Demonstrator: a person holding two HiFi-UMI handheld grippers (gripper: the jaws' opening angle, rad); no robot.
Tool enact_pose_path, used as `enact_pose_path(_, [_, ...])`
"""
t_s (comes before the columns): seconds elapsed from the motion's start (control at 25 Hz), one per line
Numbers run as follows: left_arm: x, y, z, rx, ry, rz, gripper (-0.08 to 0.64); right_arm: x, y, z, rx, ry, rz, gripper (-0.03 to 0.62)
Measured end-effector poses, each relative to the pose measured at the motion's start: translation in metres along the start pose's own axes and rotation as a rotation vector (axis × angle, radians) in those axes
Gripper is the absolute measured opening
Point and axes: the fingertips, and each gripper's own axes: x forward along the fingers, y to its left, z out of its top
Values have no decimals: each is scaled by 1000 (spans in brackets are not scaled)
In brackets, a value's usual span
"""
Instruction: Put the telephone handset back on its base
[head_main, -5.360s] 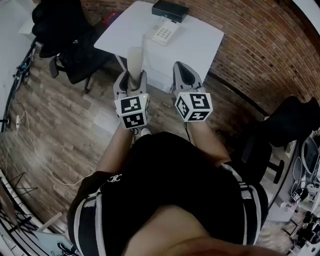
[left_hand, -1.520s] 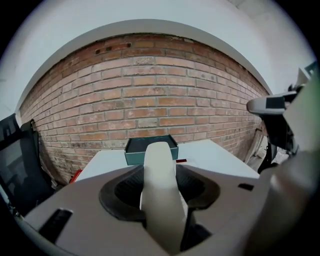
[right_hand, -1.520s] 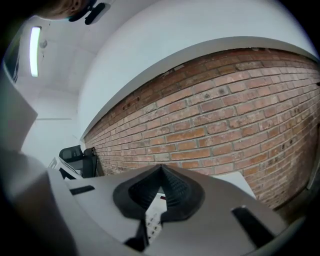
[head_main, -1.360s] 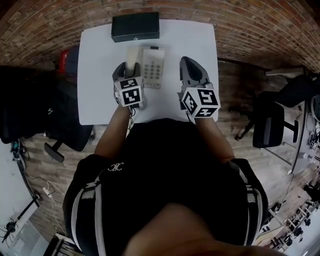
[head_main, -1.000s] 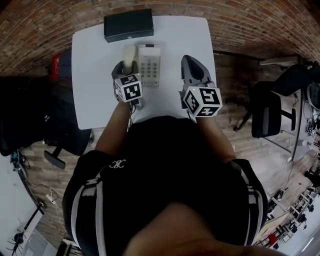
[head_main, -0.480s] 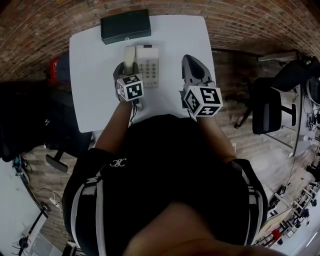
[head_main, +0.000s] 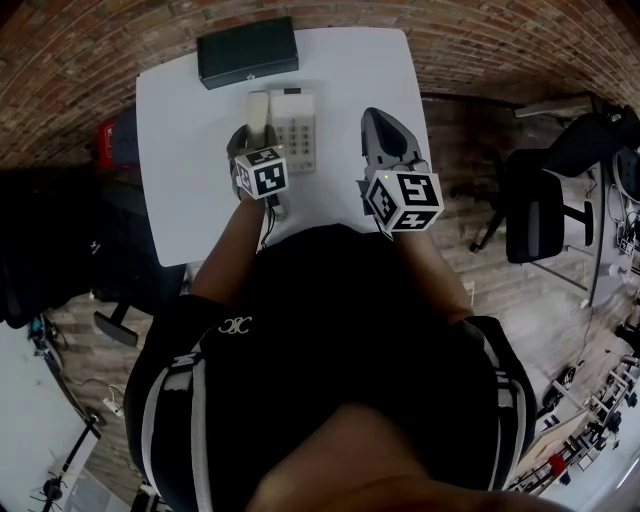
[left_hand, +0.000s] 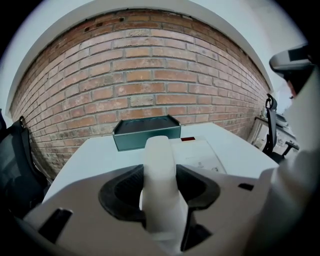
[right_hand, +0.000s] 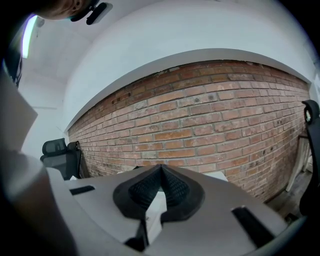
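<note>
A cream telephone handset (head_main: 258, 112) (left_hand: 161, 185) sticks forward out of my left gripper (head_main: 252, 140) (left_hand: 161, 186), whose jaws are shut on its lower part. It hovers over the left side of the white telephone base (head_main: 292, 128) (left_hand: 200, 155), which lies keypad up on the white table (head_main: 180, 130). My right gripper (head_main: 385, 135) (right_hand: 161, 176) hangs above the table's right part, jaws shut with nothing between them, tips meeting at the front.
A dark flat box (head_main: 246, 52) (left_hand: 146, 131) sits at the table's far edge against the brick wall (left_hand: 150, 75). Black office chairs (head_main: 545, 215) stand right and left of the table. The person's torso fills the lower head view.
The view has drifted slightly. My left gripper with the handset has edged a little further forward beside the base. The right gripper has barely moved.
</note>
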Motion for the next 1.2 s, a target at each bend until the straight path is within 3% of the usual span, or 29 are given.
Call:
enact_pose_path(0.44, [8, -5, -4, 40, 24, -1, 216, -6, -2, -1, 1, -7, -15, -2])
enact_pose_path(0.56, [6, -10, -4, 45, 17, -37, 236, -9, -3, 1, 1, -15, -17, -2])
enact_pose_path(0.72, [-12, -13, 14, 52, -73, -40, 238, -11, -3, 1, 7, -20, -4, -2])
enact_pose_path(0.8, [-25, -12, 28, 66, -134, -19, 155, -11, 1, 2, 10, -27, 13, -2])
enact_pose_path(1.0, [-62, -3, 55, 21, -238, 3, 55, -8, 11, 6, 27, -53, 48, -2])
enact_pose_path(1.2, [-115, 5, 94, -37, -368, 8, 8, -5, 21, 19, 5, -100, 78, -2])
